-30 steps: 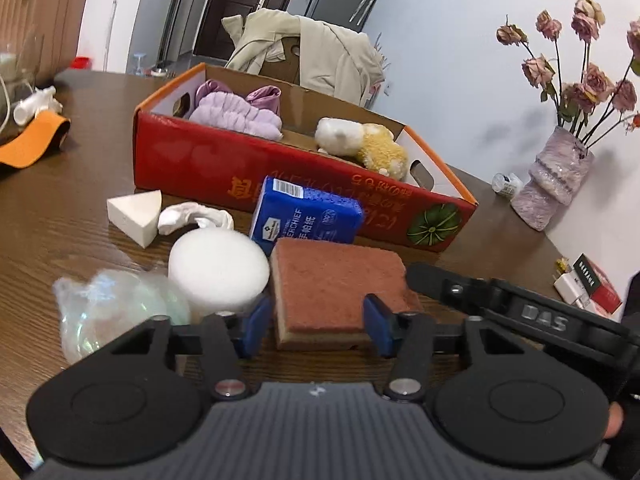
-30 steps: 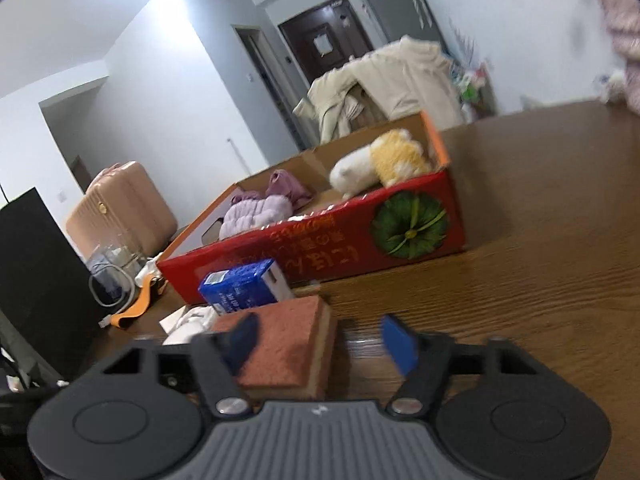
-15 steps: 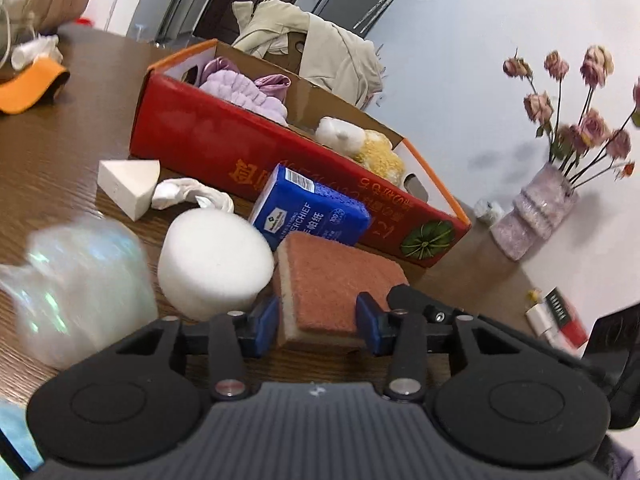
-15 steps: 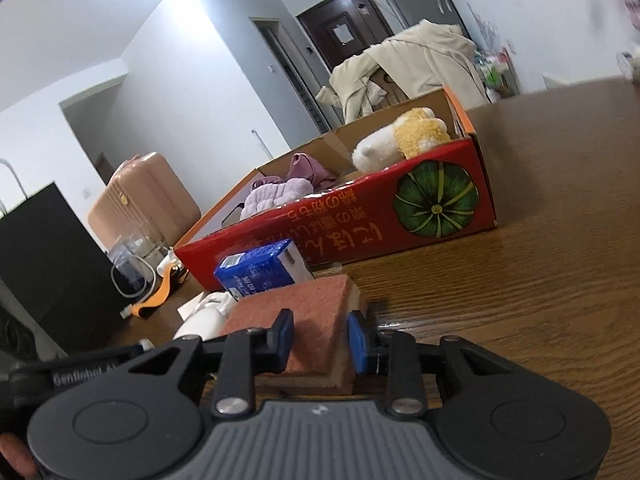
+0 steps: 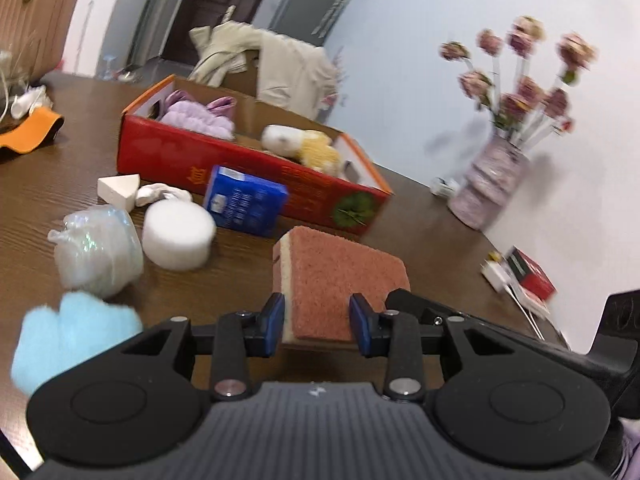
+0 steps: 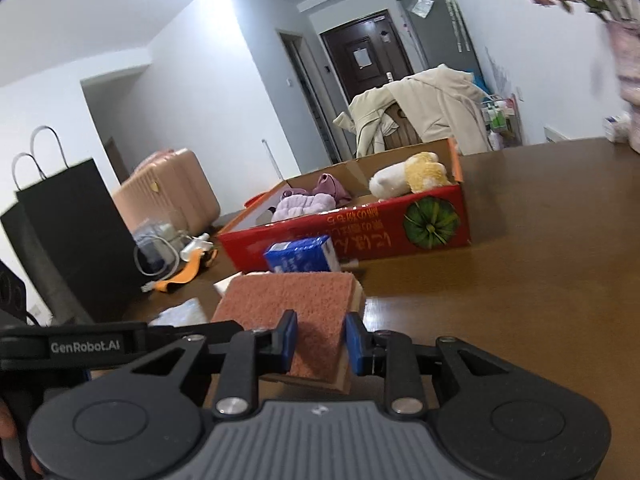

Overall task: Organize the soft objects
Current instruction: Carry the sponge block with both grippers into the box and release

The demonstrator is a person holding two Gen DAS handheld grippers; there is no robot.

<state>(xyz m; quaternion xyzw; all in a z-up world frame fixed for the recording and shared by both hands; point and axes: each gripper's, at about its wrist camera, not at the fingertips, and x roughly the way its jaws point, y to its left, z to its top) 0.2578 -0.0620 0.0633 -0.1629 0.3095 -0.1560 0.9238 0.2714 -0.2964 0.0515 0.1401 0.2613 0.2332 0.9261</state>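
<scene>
Sponge is the thing both tools hold, a thick one with a rough red top and a yellow side. The left gripper has its blue pads pressed on the near end of it, and its jaws have just been closing in on it. The right gripper also pinches the sponge between its blue pads, with only a narrow gap, and its jaws have just been closing too. The sponge looks lifted a little off the brown table. Far behind it sits a red box with no lid. Inside the box lie a purple cloth on the left and a white and yellow plush toy on the right. A blue pack leans against the near wall of the box. Left of the sponge is a round white puff, then a shiny clear bag, and nearer still a fluffy light blue thing. A white wedge lies just beside the box. A vase with pink flowers stands far right.
</scene>
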